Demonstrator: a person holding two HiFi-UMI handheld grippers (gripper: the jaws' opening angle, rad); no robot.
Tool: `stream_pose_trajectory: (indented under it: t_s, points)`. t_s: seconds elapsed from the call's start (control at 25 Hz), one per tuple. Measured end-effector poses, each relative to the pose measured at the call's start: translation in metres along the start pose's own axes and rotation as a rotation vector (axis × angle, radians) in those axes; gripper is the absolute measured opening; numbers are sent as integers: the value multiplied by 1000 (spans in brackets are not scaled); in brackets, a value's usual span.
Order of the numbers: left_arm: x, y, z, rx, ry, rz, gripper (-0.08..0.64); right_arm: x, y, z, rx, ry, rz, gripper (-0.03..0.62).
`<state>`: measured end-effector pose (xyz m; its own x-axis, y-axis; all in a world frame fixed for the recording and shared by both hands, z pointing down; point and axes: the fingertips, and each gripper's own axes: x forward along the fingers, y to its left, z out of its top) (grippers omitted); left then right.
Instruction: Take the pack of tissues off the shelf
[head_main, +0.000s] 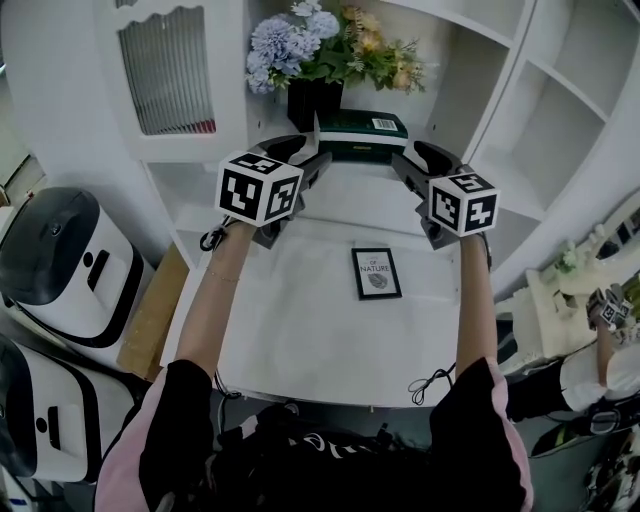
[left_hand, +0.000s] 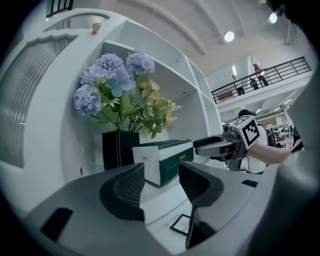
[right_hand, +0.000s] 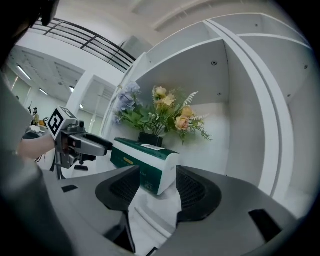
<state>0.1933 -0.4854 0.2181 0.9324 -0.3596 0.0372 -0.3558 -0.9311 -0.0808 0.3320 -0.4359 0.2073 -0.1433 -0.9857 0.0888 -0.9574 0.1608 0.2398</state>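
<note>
The green and white pack of tissues (head_main: 362, 130) lies on the white shelf (head_main: 350, 185), just in front of a black vase. My left gripper (head_main: 305, 152) stands open near the pack's left end, and my right gripper (head_main: 415, 158) stands open near its right end. Neither one touches the pack. In the left gripper view the pack (left_hand: 165, 159) shows beyond the open left gripper (left_hand: 161, 182), with the right gripper (left_hand: 220, 146) past it. From the right gripper view, the pack (right_hand: 142, 160) lies ahead of the open right gripper (right_hand: 157, 187), and the left gripper (right_hand: 85, 145) is at the left.
A black vase of blue and yellow flowers (head_main: 315, 95) stands behind the pack. A small framed card (head_main: 377, 272) lies on the lower white surface. A ribbed cabinet door (head_main: 165, 70) is at the left. White and black machines (head_main: 60, 260) stand on the floor at the left.
</note>
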Motion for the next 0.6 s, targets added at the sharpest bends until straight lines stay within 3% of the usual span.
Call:
stream_pose_trajectory:
  t_s: [0.44, 0.6]
  points:
    - [21, 4, 0, -6, 66, 8, 209, 16, -1, 0, -3, 80, 75, 222]
    - [29, 1, -5, -24, 67, 1, 209, 19, 2, -5, -55, 121, 55, 222]
